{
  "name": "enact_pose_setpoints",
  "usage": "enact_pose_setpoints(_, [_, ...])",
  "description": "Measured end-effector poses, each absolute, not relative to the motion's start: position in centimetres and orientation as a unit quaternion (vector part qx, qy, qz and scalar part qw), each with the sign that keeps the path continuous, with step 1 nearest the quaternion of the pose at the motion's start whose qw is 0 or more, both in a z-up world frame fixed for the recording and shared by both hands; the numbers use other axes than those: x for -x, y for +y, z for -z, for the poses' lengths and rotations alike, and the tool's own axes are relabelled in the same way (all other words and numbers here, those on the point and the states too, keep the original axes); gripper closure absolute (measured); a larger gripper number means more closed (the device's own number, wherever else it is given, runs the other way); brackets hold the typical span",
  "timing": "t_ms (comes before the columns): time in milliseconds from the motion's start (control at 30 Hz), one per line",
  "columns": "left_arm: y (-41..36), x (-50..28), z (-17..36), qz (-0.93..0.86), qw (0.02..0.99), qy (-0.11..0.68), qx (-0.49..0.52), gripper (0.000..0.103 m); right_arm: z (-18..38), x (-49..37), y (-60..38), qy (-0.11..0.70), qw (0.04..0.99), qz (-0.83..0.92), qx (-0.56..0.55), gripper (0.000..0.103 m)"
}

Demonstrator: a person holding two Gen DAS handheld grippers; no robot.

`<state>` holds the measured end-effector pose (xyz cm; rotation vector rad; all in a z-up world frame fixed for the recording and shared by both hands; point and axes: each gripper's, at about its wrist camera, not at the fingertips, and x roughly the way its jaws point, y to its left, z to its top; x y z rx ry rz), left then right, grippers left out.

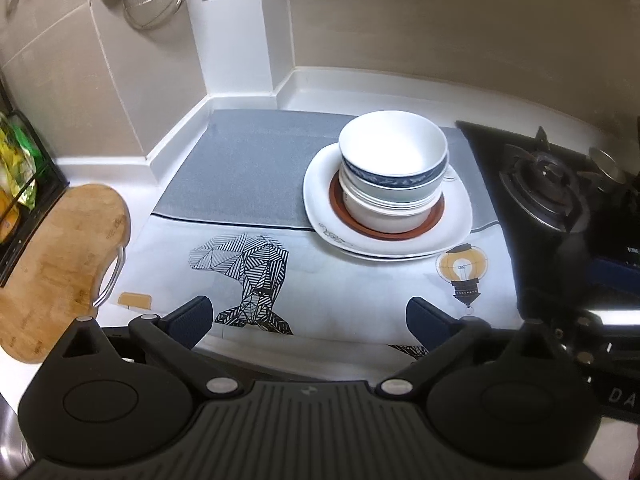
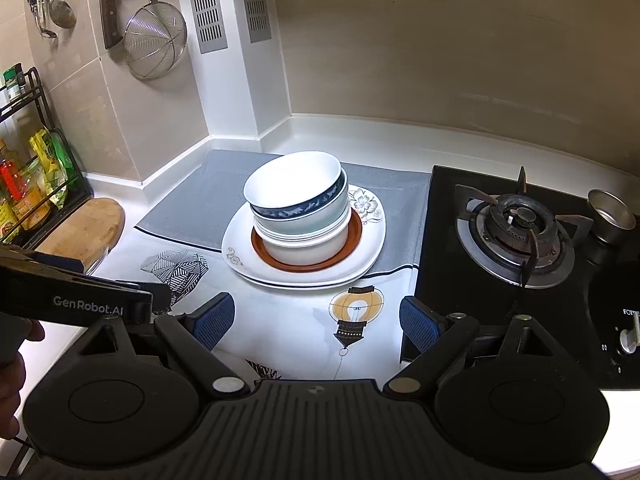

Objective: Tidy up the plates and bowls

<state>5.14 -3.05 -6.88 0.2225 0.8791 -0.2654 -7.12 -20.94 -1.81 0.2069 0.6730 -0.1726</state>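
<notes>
One stack of dishes stands on the grey and white mat [image 1: 248, 168] [image 2: 200, 204]. At the bottom lie white plates [image 1: 456, 216] [image 2: 372, 236], then a brown-rimmed saucer [image 1: 434, 216] [image 2: 354, 236], then several nested bowls. The top bowl [image 1: 394, 148] [image 2: 296, 180] is white with a dark blue patterned band. My left gripper [image 1: 308, 320] hovers open near the mat's front edge, short of the stack, with nothing between its fingers. My right gripper [image 2: 316, 320] is open too, over the lightbulb print, well in front of the stack. The left gripper's body shows at the left of the right wrist view.
A black gas stove [image 1: 548, 184] [image 2: 516, 228] lies right of the mat, with a small metal cup [image 2: 612, 216] beside the burner. A wooden cutting board [image 1: 60, 264] [image 2: 84, 228] and a black spice rack [image 2: 36, 184] stand left. A wire strainer [image 2: 154, 40] and utensils hang on the wall.
</notes>
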Motion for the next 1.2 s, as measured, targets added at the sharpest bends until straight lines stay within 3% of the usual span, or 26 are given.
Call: enact_pose_setpoints(1200, [-3.08, -4.88, 6.94, 0.126, 0.884, 0.436, -0.110, 0.000, 1.47, 7.55, -20.58, 0.326, 0.937, 0.083, -0.091, 0.012])
